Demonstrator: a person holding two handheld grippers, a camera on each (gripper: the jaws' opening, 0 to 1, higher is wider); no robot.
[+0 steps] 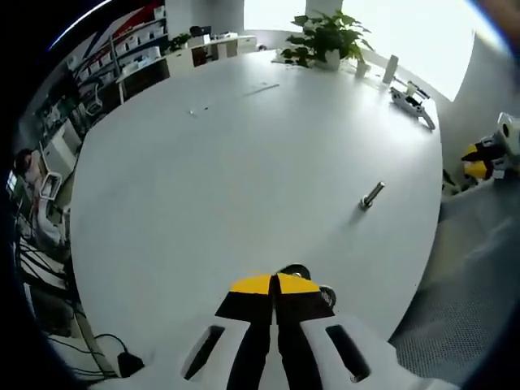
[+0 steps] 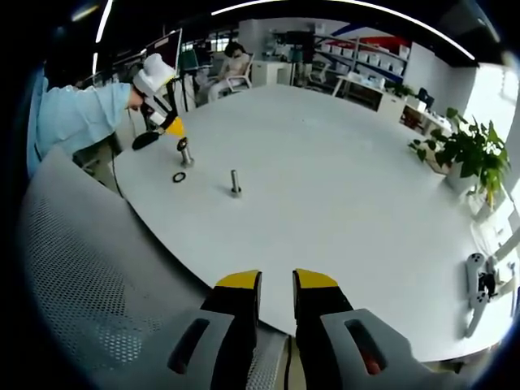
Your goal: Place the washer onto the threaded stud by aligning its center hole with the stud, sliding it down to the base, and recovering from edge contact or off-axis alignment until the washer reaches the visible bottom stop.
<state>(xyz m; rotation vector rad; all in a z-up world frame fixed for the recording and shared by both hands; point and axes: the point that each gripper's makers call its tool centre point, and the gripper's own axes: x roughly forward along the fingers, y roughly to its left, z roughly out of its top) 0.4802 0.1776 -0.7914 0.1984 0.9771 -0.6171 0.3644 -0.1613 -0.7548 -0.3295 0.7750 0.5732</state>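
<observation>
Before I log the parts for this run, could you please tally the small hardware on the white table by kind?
Upright metal studs: 2
Dark washers: 1
Total: 3

We are in an open-plan office or lab workspace. A big round white counter fills the middle of the room, with a grey mesh chair back pulled up at its edge. Along the far wall we see shelving stacked with white boxes, and more desks beyond. A potted plant stands near a bright window. Another person sits at a desk in the background, and cables trail on the floor.
</observation>
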